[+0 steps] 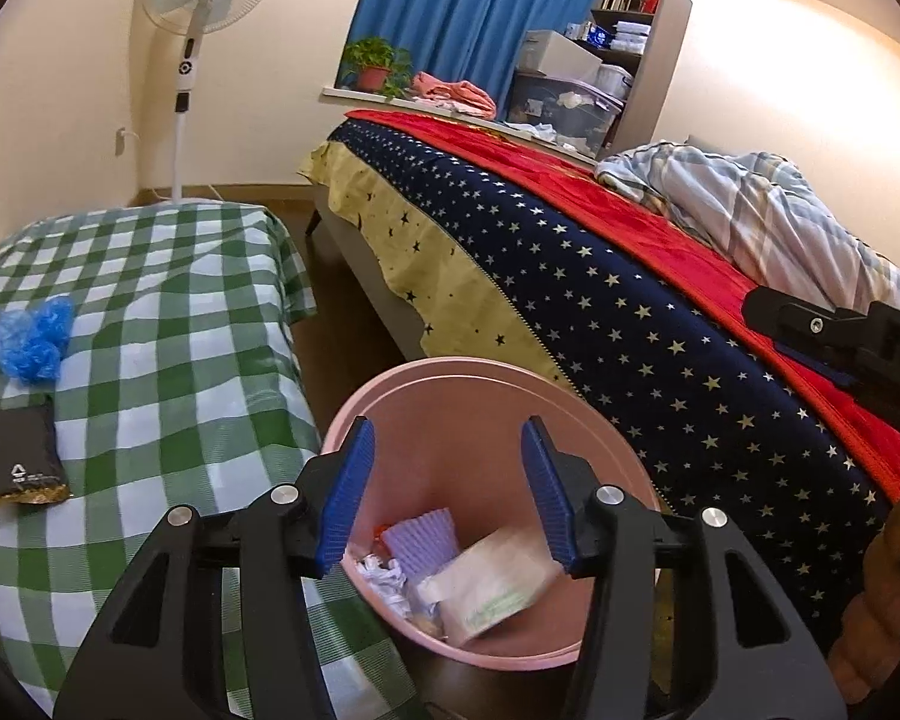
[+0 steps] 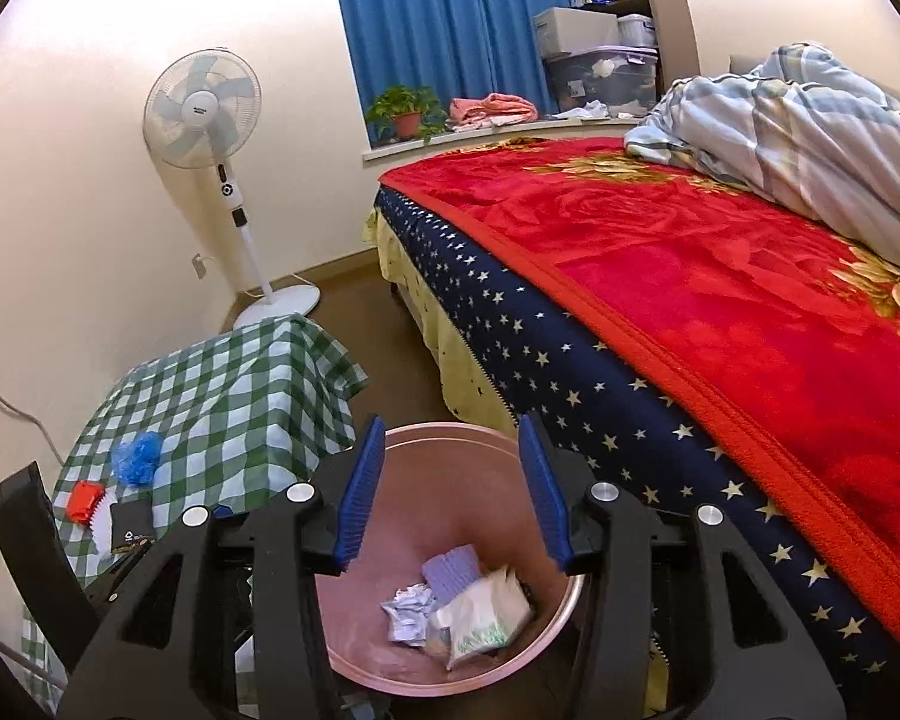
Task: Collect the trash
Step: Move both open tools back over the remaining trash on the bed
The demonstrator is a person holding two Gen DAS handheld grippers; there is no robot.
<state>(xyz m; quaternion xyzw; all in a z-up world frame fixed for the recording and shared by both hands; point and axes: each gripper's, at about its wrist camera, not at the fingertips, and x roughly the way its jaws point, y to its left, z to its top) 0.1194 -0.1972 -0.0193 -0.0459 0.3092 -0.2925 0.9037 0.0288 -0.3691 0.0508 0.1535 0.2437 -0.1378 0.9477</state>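
- Left wrist view: the left tool [image 1: 447,489] hangs over the pink trash bin [image 1: 450,384], its blue pads spread wide with nothing between them.
- Inside the bin lie a white tissue pack [image 1: 492,585], a ribbed lilac piece [image 1: 423,540] and crumpled white paper [image 1: 384,579].
- Left of the bin stands the tabletop [image 1: 180,360] under a green checked cloth; on it, well apart from the bin, lie a crumpled blue plastic cover [image 1: 33,339] and a black snack wrapper [image 1: 24,462].
- Right of the bin runs the bed [image 1: 630,324], with star-print sheet and red blanket; part of the right tool [image 1: 846,342] shows above it at the frame edge.
- Right wrist view: the right tool [image 2: 450,492] is likewise above the bin [image 2: 564,606], pads apart and holding nothing.
- The tissue pack [image 2: 486,618], lilac piece [image 2: 450,570] and crumpled paper [image 2: 408,609] rest on the bin's bottom.
- On the tabletop [image 2: 228,390], left of the bin, lie the blue cover [image 2: 137,457], the black wrapper [image 2: 131,531] and a red object [image 2: 84,501].
- Beyond the tabletop, farther from the bin, a white pedestal fan [image 2: 204,114] stands by the wall.
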